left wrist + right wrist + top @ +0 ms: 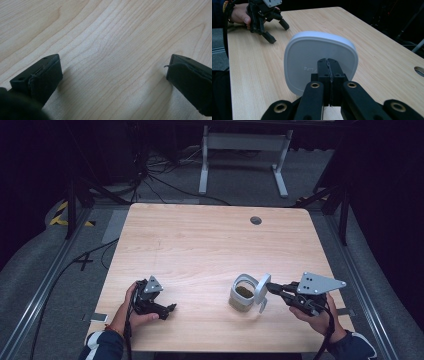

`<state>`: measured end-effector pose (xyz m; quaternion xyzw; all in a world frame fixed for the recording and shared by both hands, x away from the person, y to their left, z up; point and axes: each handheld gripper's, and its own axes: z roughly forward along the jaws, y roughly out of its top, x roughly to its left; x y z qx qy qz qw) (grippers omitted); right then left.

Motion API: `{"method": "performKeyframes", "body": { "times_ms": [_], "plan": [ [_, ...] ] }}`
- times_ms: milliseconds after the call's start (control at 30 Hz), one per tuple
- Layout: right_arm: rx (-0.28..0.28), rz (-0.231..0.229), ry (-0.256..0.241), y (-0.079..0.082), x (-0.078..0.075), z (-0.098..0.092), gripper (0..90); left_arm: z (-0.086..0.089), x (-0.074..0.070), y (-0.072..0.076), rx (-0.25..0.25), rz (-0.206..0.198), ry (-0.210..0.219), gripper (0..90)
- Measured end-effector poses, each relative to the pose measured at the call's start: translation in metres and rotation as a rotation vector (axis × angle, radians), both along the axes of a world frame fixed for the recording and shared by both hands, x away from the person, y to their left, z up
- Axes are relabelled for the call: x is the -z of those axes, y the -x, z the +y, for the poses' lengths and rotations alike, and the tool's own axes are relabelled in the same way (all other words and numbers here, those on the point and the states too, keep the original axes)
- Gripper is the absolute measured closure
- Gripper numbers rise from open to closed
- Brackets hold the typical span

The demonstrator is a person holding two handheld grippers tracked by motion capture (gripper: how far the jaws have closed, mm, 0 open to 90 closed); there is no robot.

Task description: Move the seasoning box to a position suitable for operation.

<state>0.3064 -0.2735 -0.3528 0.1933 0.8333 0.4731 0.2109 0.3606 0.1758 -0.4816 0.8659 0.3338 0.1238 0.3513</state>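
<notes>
Lid [320, 60] white, rounded-square, upright against R claw [328, 65] tips.

The left black two-jaw gripper [169, 310] and the right black two-jaw gripper [270, 286] each carry a grey three-cornered plate with small holes. Brass-coloured rivets dot the right one's linkage. Black cables trail back past dark blue sleeves with white stripes [100, 342].

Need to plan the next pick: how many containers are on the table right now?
1. A single open container with dark contents stands right of centre near the table's front edge; the right tool is against its raised white lid. None seems hidden.
</notes>
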Motion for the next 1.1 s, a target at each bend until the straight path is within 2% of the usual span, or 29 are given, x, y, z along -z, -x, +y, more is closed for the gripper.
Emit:
{"method": "performKeyframes", "body": {
  "times_ms": [200,667,867,1100],
  "plan": [
    [0.001,0.018,0.02,-0.004,0.005,0.004,90.0,0.0,0.0,0.0,0.0,0.0,0.0,0.6],
    [-0.003,0.026,0.034,-0.008,0.009,0.006,90.0,0.0,0.0,0.0,0.0,0.0,0.0,0.6],
    [-0.008,0.026,0.036,-0.01,0.01,0.01,90.0,0.0,0.0,0.0,0.0,-0.001,0.0,0.6],
    [0.0,0.023,0.026,-0.011,0.008,0.006,90.0,0.0,0.0,0.0,0.0,0.0,0.0,0.6]
  ]
}}
